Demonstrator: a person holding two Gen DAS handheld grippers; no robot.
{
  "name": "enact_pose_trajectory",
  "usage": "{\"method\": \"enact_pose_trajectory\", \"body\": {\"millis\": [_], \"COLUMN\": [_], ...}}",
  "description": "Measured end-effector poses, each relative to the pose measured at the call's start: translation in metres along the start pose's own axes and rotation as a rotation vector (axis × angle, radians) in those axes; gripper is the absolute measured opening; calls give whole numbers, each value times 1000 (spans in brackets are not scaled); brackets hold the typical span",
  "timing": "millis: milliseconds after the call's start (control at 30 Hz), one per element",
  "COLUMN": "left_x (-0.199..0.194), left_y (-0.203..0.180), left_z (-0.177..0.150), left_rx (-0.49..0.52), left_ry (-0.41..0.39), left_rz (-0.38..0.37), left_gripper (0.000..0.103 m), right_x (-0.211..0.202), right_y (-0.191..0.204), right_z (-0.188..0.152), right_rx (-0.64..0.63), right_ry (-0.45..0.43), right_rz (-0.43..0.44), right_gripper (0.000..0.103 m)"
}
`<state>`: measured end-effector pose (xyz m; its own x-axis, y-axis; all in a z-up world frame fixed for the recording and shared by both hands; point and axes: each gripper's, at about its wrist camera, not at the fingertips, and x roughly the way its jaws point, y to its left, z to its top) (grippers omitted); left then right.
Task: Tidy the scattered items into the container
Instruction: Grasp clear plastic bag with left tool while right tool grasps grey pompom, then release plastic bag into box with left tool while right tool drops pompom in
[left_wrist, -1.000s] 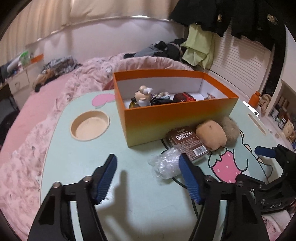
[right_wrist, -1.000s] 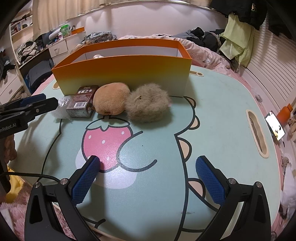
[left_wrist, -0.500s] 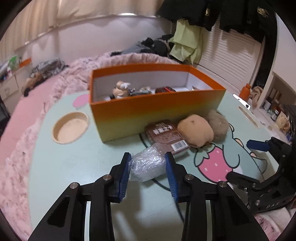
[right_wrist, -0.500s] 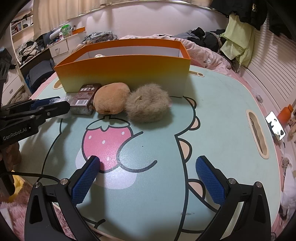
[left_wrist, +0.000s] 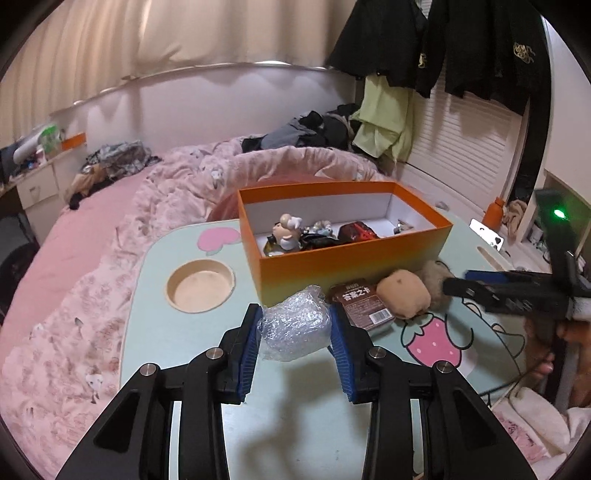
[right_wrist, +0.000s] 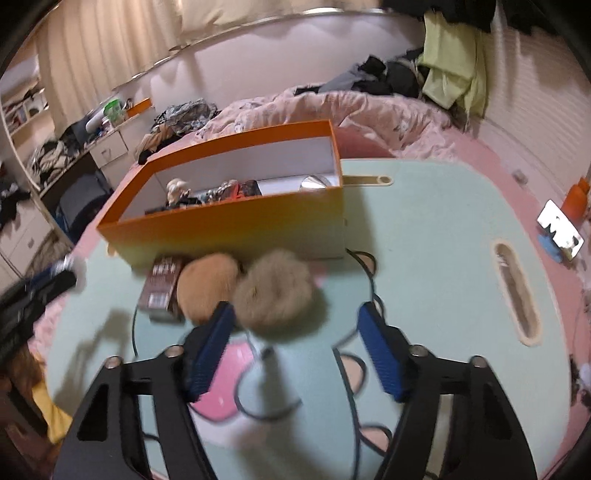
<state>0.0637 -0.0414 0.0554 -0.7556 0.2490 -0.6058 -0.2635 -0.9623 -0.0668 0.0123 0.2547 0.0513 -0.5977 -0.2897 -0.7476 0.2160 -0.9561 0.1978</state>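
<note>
Wrap (left_wrist: 295, 326) sat clamped in our left gripper (left_wrist: 295, 341), box (left_wrist: 351, 260) just ahead; right gripper (right_wrist: 295, 343), closing but unclenched, flanked the pompom (right_wrist: 275, 295).

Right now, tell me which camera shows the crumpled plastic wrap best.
The left wrist view: the crumpled plastic wrap sits sharp and central, pinched between the left gripper pads. The right wrist view is motion-blurred and shows only a pale smear at the left gripper's tip.
</note>
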Motion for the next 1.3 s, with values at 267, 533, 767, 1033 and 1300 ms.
{"method": "enact_pose_trajectory", "body": {"millis": [267,533,767,1033,1300], "left_x": [4,8,26,80,111], "left_y": [-11,-19,-28,-32,-24], "left_z": [-3,6,44,85,92], "left_rx": [5,-3,-4,-48,-81], "left_ry": [16,15,25,102,137], "left_rz": [-31,-66,-84,-97,-60], "left_gripper": [35,35,35,35,39], "right_x": [27,7,-21,7,36], "right_y": [10,-4,8,20,20], "right_z": [5,0,28,75,88], "right_rx": [-46,6,-43,-92,-104], "right_ry": [18,-35,-121,-82,-31], "right_rz": [-70,-37,-6,-5,-21], "right_gripper": [30,28,28,28,29]}}
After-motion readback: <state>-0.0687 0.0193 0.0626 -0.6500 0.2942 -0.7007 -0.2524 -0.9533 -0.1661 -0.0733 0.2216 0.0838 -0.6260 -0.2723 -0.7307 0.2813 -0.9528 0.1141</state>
